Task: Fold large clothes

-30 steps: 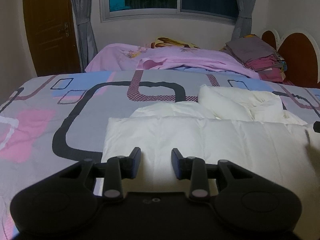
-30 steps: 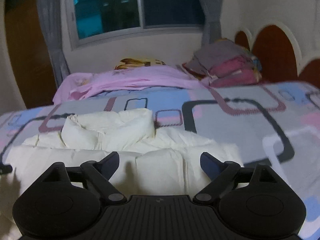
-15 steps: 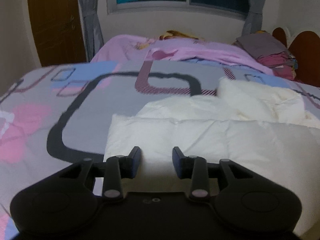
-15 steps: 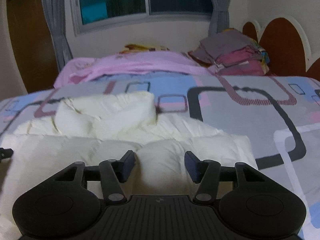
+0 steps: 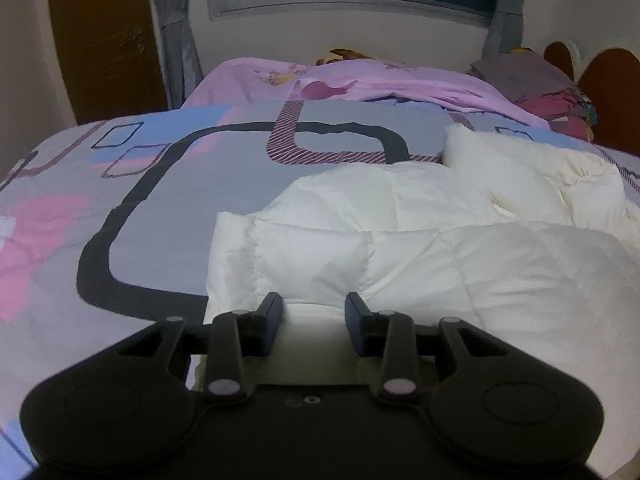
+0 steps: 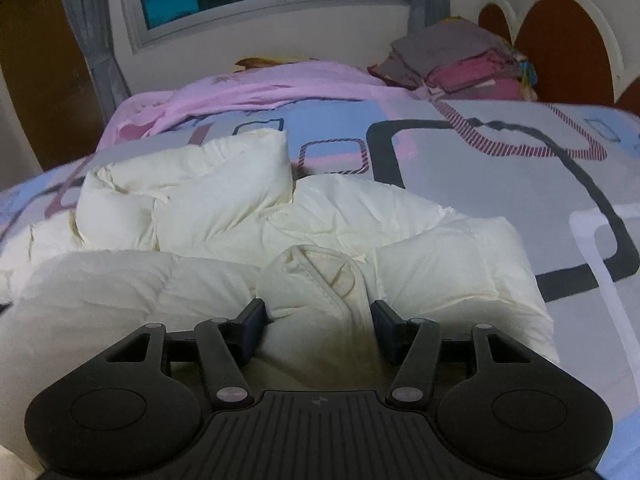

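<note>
Holds the cream down jacket (image 5: 400, 240) by its near edge with both tools, spread across the patterned bed (image 5: 180, 208) just ahead of them. Pinches the padded hem at the garment's left corner in the left gripper (image 5: 315, 312), fingers set narrow with the quilting squeezed between them. Clamps a bunched roll of fabric in the right gripper (image 6: 318, 316) that looks like a cuff or sleeve opening (image 6: 320, 276), bound edge standing up between the fingers. Seems gripped at two well-separated spots so that the whole near edge can rise evenly and go over as one fold, not sag in the middle. Leaves the already doubled sleeve and collar mass (image 6: 200, 184) lying beyond the right gripper, towards the pink sheet (image 6: 240, 88) and the stack of folded clothes (image 6: 460, 60) farther off; probably the target line for the fold. Compared with a second ago: right fingers closed in from a wide spread to a grip on the padding, with the cuff now puffed up between them. Left fingers at much the same narrow width throughout, yet the hem corner now curls and bulges ahead of them instead of lying flat, so a lift appears under way.
</note>
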Available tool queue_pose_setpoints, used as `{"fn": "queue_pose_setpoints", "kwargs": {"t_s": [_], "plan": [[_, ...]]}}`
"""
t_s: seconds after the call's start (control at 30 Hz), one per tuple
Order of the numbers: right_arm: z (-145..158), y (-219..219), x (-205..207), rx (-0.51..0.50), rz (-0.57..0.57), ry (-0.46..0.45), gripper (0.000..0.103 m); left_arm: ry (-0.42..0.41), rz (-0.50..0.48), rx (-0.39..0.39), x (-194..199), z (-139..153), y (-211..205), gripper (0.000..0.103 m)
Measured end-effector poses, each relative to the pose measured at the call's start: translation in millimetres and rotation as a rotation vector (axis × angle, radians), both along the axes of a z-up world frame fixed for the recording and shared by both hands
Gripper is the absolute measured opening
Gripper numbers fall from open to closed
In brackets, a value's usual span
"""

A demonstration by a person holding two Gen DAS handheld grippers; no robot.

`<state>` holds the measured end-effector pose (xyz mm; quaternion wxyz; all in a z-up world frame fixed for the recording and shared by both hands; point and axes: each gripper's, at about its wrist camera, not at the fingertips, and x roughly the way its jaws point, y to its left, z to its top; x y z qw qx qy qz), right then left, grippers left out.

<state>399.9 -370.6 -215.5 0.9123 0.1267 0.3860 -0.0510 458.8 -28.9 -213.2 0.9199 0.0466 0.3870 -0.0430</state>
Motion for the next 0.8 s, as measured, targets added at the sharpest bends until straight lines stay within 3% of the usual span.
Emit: {"fn": "queue_pose_setpoints", "kwargs": {"t_s": [0.17, 0.37, 0.8], "plan": [[27, -2, -26, 0.012, -0.019, -0.065, 0.057, -0.016, 0.022, 0.029, -12, 14, 2, 0.043], [56, 9, -54, -0.030, 0.003, -0.138, 0.057, -0.033, 0.017, 0.012, -36, 33, 4, 0.044], [65, 28, -107, -0.008, 0.070, -0.132, 0.057, -0.029, 0.011, -0.013, -93, 55, 0, 0.048]]}}
